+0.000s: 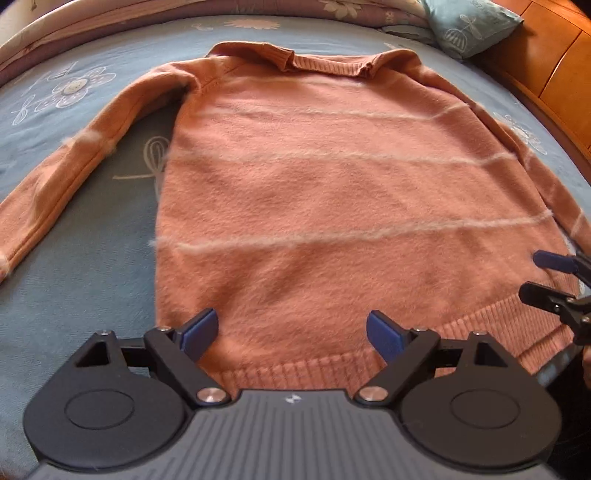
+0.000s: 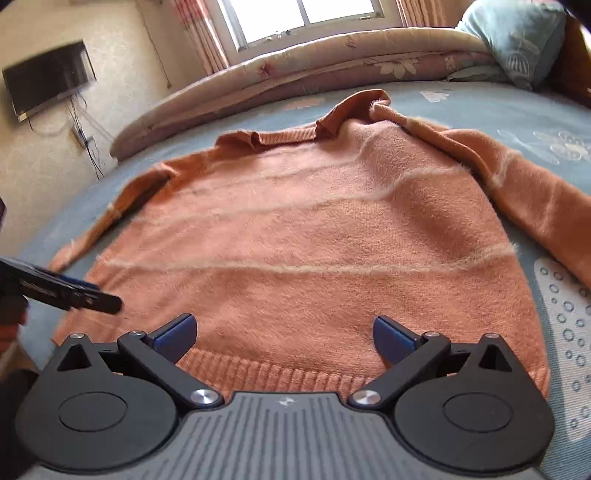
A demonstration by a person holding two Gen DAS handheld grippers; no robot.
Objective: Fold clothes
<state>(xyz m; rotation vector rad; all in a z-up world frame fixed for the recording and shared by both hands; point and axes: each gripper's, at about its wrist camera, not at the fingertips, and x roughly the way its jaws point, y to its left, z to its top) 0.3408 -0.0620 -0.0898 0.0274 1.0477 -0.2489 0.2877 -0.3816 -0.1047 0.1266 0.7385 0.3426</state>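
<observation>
An orange sweater [image 1: 325,192] with thin pale stripes lies flat on the blue flowered bedsheet [image 1: 92,258], collar far and ribbed hem [image 1: 295,369] nearest me. Its one sleeve [image 1: 55,192] stretches out to the left, and the other sleeve [image 2: 535,192] runs down the right side. My left gripper [image 1: 291,332] hovers over the hem's left part, open, with nothing between its blue pads. My right gripper [image 2: 284,332] hangs over the same sweater [image 2: 303,240] near the hem, open wide and empty. Each gripper shows in the other's view: right gripper [image 1: 546,277], left gripper [image 2: 74,291].
A rolled quilt [image 2: 295,74] lies along the bed's far edge and a blue pillow [image 1: 469,22] sits at the far right corner. A wooden headboard [image 1: 554,59] borders the right side. A wall television [image 2: 48,77] and a window [image 2: 303,18] lie beyond the bed.
</observation>
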